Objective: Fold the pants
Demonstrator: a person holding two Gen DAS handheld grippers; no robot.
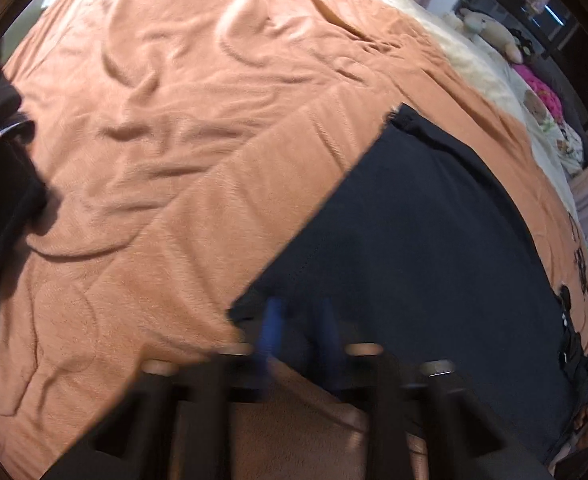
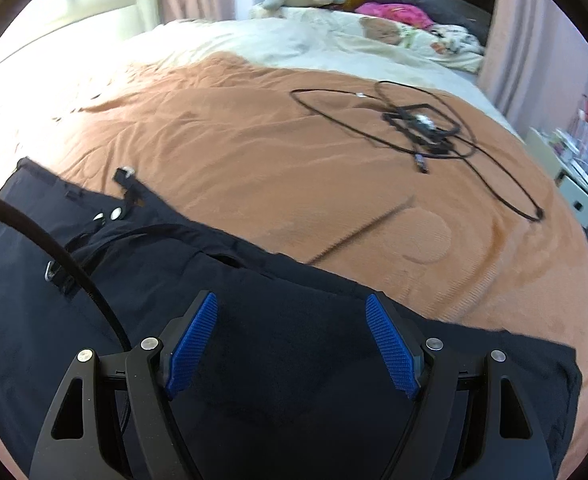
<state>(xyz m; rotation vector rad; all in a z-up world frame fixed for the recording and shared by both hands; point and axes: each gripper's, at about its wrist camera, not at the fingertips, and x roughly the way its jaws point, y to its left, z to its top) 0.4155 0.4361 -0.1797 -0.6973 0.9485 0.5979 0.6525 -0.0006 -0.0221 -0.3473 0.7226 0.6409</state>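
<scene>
Right wrist view first: the orange blanket (image 2: 294, 152) fills the bed ahead of the gripper, and the dark navy pants (image 2: 254, 340) lie spread across it right under the tool, waistband with its snap buttons (image 2: 114, 213) off to the front-left. Beyond, well apart to the front-right, a tangle of black cable (image 2: 421, 128) sits on the blanket — keep the fold clear of that. The right gripper (image 2: 292, 344) hangs over the cloth with its blue pads set wide, nothing between them.

Over to the left wrist view, blurred: the left gripper (image 1: 299, 332) sits at the near corner of the pants (image 1: 413, 240), pads drawn close together with dark cloth bunched around them; it looks pinched on the fabric edge, though the blur leaves that a judgement.

So, the step in hand reads as gathering an edge for a fold. To do it well, the right side wants a bite on the same edge as the left, both layers taken, then both lift evenly so the cloth stays taut and lands square.
</scene>
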